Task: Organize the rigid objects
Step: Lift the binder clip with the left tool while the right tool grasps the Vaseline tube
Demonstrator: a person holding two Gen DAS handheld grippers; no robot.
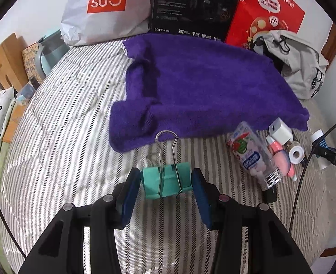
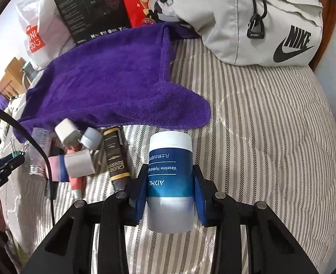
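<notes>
On the striped bedding at six o'clock of the purple towel [image 1: 202, 86], the left gripper [image 1: 166, 180] clamps a teal binder clip [image 1: 166, 179] and the right gripper [image 2: 170, 182] clamps a blue-and-white Vaseline jar [image 2: 170, 178]. Best to set each squarely on the towel, easing pressure off slowly; the clip's wire handles point to twelve.
</notes>
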